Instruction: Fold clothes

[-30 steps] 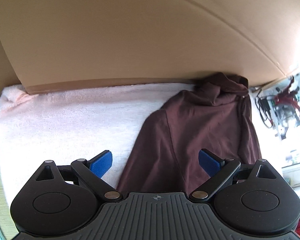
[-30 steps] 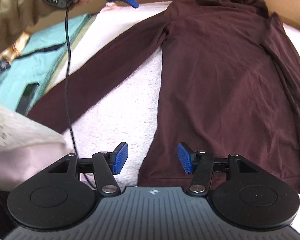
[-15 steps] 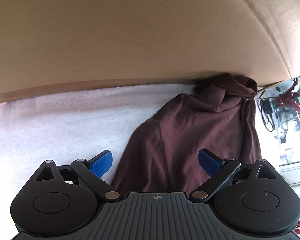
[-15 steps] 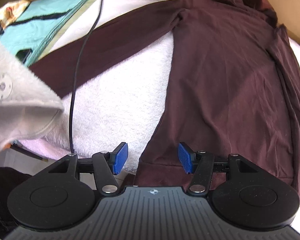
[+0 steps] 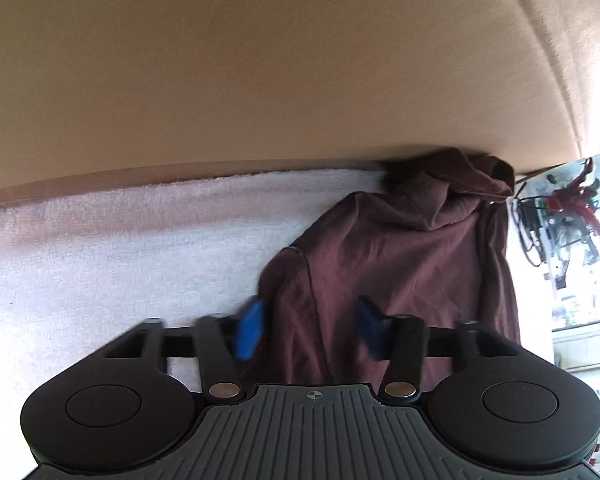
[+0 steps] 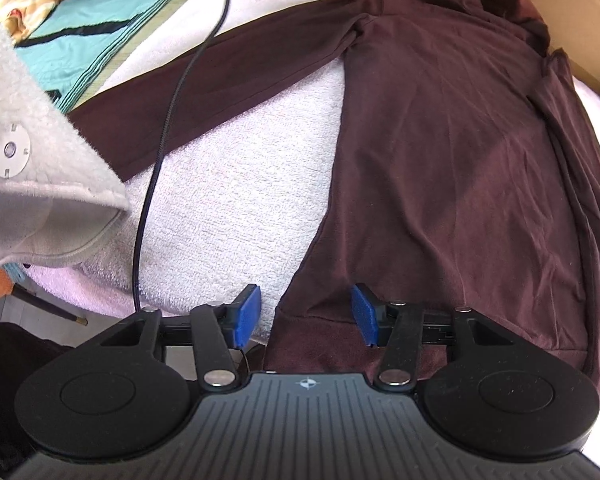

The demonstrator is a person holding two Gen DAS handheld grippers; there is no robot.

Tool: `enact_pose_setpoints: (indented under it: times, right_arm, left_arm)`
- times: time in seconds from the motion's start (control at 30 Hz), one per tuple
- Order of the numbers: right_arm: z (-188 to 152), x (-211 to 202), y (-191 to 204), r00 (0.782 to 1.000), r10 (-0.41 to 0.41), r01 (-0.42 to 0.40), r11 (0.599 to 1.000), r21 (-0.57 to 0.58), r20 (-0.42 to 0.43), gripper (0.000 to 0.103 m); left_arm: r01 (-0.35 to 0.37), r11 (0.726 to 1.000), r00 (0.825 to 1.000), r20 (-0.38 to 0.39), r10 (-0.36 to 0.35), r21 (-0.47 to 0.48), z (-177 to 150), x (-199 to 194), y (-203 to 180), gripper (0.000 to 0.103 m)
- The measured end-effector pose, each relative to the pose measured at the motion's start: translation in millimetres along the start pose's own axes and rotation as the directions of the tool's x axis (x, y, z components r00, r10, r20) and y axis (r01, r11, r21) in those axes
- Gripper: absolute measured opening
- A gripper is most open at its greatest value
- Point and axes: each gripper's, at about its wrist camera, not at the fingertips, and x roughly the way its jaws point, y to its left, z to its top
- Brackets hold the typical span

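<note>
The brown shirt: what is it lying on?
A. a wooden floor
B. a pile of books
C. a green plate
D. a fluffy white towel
D: the brown shirt is spread flat over a fluffy white towel, which shows all along its edge and under its sleeve.

claws: black (image 6: 306,314) | pads: blue (image 6: 247,312) | cable: black (image 6: 168,120)

One maroon shirt (image 6: 440,140), one white towel (image 6: 236,184), two claws, one cable (image 6: 168,120).
</note>
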Motion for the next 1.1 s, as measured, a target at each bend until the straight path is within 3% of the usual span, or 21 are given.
enact_pose_setpoints:
  times: [0.07,0.13,0.17,0.23,0.3,0.53,0.6,0.63,0.67,0.73,0.8,0.93,1.1]
  right_arm:
    - [-0.1,-0.6,-2.7,1.000,-0.002,0.002,1.000,0.017,0.004,0.047]
    - [-0.2,-0.9,-4.9,1.000,-0.003,0.002,1.000,0.031,0.008,0.042]
    - [-0.2,-1.0,-5.8,1.000,-0.004,0.004,0.999,0.035,0.010,0.041]
    - [0.1,-1.4,-8.0,1.000,-0.004,0.003,0.999,0.046,0.012,0.020]
    - [0.7,-3.5,-11.6,1.000,0.003,-0.004,0.998,0.068,0.016,0.013]
    - [4.1,-30.0,-37.1,0.996,0.054,-0.066,0.981,0.181,0.069,0.011]
    - [5.4,-38.0,-46.5,0.994,0.067,-0.084,0.974,0.209,0.089,0.011]
    - [5.7,-39.7,-52.3,0.993,0.076,-0.095,0.970,0.226,0.091,0.011]
    - [5.6,-39.5,-56.8,0.992,0.086,-0.106,0.965,0.239,0.092,0.011]
    - [4.5,-37.5,-63.7,0.990,0.105,-0.126,0.958,0.257,0.095,0.012]
    - [3.5,-35.7,-67.7,0.988,0.122,-0.143,0.954,0.264,0.097,0.012]
    - [1.4,-32.3,-61.9,0.986,0.141,-0.158,0.962,0.224,0.093,0.012]
    - [-1.8,-32.2,-61.8,0.985,0.145,-0.163,0.962,0.218,0.094,0.012]
  left_arm:
    - [-0.004,1.000,1.000,0.001,0.004,-0.005,-0.6,-0.4,1.5,0.041]
    - [0.006,1.000,1.000,0.001,-0.006,-0.023,-1.1,-1.3,5.0,0.021]
    - [0.013,0.999,1.000,0.002,-0.013,-0.032,-1.3,-2.0,6.7,0.020]
    - [0.014,0.999,1.000,0.003,-0.014,-0.032,-1.7,-5.0,6.2,0.019]
    - [0.033,0.999,0.999,0.012,-0.032,-0.029,-0.9,-10.1,3.8,0.019]
    - [0.096,0.995,0.994,0.051,-0.096,0.010,7.5,-29.8,-22.5,0.019]
    - [0.074,0.996,0.995,0.064,-0.077,0.044,10.5,-31.8,-33.3,0.019]
    - [0.055,0.996,0.996,0.073,-0.060,0.065,11.6,-32.4,-38.9,0.032]
    - [0.034,0.997,0.996,0.076,-0.039,0.064,12.6,-30.9,-39.8,0.034]
    - [-0.008,0.998,0.997,0.083,0.002,0.062,14.5,-27.9,-41.5,0.055]
    - [-0.036,0.998,0.996,0.081,0.032,0.051,15.7,-22.9,-38.6,0.064]
    - [-0.096,0.995,0.991,0.095,0.092,0.038,17.5,-17.2,-34.5,0.072]
    - [-0.099,0.993,0.994,0.060,0.095,0.060,11.5,-14.8,-30.7,0.075]
